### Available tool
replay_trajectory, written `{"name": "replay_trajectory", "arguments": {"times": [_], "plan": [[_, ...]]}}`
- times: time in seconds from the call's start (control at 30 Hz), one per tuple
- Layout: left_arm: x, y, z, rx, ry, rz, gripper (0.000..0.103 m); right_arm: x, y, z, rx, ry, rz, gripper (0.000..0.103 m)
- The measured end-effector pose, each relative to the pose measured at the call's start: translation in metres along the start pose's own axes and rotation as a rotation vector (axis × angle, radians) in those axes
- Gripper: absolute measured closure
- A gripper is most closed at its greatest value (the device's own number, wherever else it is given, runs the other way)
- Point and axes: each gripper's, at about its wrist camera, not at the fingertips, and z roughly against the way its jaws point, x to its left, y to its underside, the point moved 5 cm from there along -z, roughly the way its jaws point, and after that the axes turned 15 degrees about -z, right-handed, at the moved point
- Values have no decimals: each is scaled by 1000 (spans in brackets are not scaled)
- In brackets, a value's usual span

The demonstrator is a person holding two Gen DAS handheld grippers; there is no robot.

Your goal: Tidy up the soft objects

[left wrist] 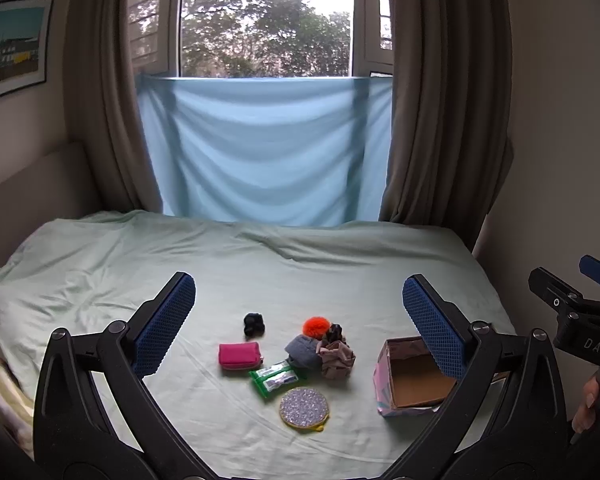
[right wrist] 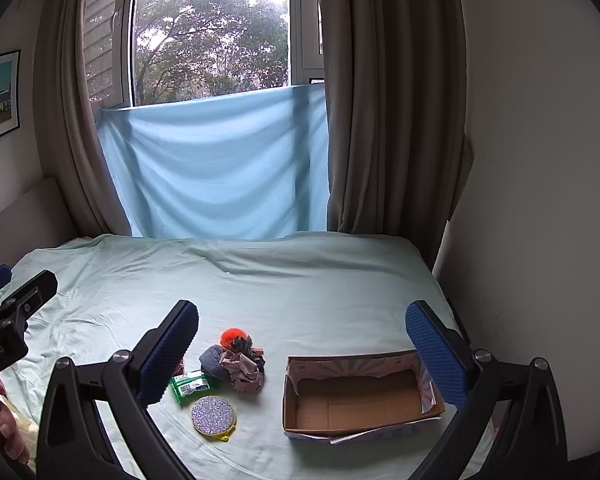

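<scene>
My left gripper (left wrist: 299, 320) is wide apart and holds nothing. My right gripper (right wrist: 302, 340) is wide apart too, with nothing in it. Both hang over the bed (left wrist: 300, 264). The soft pile, a gray sock (left wrist: 302, 352), a pink cloth (left wrist: 336, 360) and an orange pom-pom (left wrist: 315, 326), sits in the middle. The open box (right wrist: 360, 400) lies at 3 o'clock from the pile, a little apart

The left gripper (left wrist: 299, 308) has glossy black plastic arms with silver round screws and blue, dimple-textured finger pads (left wrist: 166, 326). The right gripper (right wrist: 302, 334) matches it; white "DAS" lettering marks its black body, beside bare fingertips (left wrist: 588, 402).
</scene>
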Motion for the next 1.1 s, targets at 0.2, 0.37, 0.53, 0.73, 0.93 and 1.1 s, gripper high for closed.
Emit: {"name": "replay_trajectory", "arguments": {"times": [0.2,0.37,0.53,0.73,0.93,1.1], "plan": [[3,0,0,2,-1,8,0,2,1,1,-4,-5,7,0],[2,-3,2,1,0,3,0,2,1,-1,-7,-11,6,0],[0,-3,3,0,17,2,0,1,1,-1,-13,0,13,0],[-2,-5,2,0,25,-4,0,-1,2,-1,-17,3,4,0],[-4,-5,3,2,28,-5,0,-1,2,1,-18,-1,1,0],[-6,-4,4,5,31,-4,0,-4,2,3,-25,-1,-6,0]]}}
